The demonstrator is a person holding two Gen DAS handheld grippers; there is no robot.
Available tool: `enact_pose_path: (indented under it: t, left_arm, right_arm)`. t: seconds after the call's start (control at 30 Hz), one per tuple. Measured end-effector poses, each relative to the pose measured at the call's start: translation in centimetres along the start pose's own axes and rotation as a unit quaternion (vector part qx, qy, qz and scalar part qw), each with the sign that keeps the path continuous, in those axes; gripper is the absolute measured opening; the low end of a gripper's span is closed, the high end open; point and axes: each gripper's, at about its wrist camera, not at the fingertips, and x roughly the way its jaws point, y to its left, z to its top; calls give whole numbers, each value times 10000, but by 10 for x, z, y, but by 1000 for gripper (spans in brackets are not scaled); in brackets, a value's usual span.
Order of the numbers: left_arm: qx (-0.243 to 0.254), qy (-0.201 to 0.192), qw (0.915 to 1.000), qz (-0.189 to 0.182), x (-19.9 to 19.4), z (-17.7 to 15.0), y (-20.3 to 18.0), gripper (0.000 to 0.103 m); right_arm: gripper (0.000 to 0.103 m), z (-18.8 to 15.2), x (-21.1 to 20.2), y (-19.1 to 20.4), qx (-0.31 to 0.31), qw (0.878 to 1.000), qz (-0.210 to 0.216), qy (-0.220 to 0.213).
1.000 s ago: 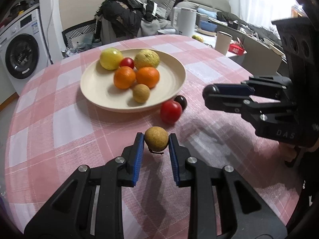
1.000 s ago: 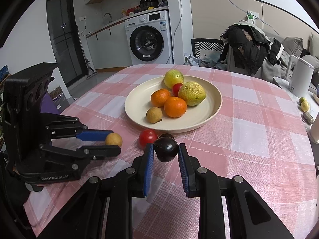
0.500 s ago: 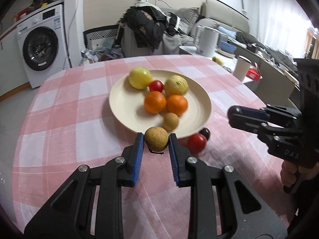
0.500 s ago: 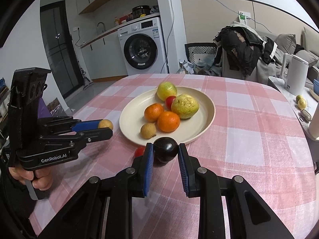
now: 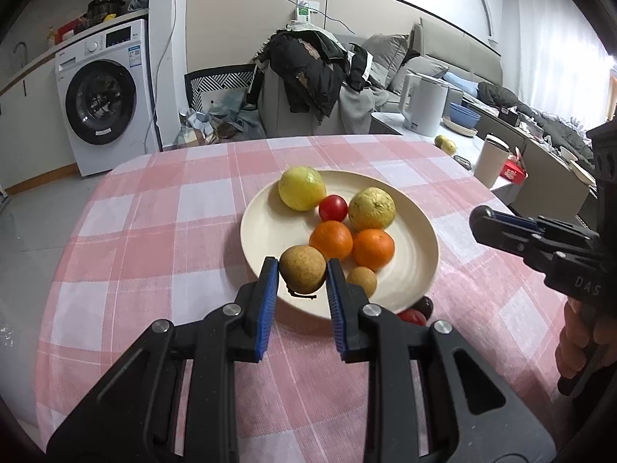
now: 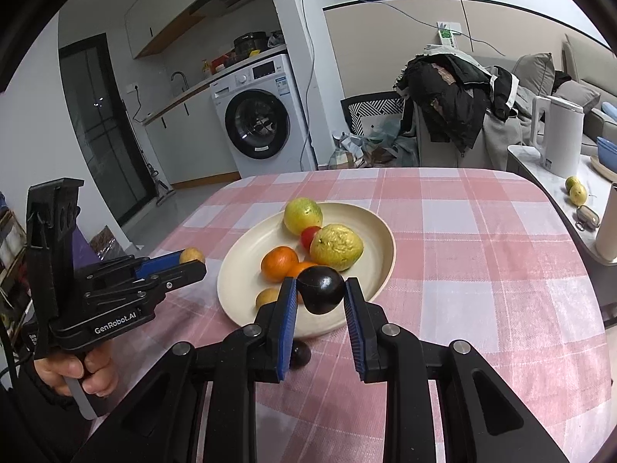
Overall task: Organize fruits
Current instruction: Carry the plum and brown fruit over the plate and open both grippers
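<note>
The counter under a pink-and-white checked cloth (image 5: 162,231) carries a round cream plate (image 5: 418,249) already holding oranges, yellow fruit and a tomato. The left tongs (image 5: 302,276) are clamped on a round tan-brown fruit (image 5: 302,273), raised at the plate's near rim; the right tongs (image 6: 321,290) grip a glossy dark purple fruit (image 6: 321,288) above its near side. Each should probably be lowered into a bare patch before letting go, so nothing rolls off

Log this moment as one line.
left claw: shut on brown fruit | right claw: shut on dark plum | both held above plate | red tomato on table
</note>
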Motion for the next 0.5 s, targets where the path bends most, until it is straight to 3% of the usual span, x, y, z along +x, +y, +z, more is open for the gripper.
enact_pose_path:
  t: [0.5]
  left_arm:
    - [-2, 42, 9999, 100, 24, 10, 3, 23]
  right_arm:
    - [25, 3, 20, -5, -1, 9999, -51, 121]
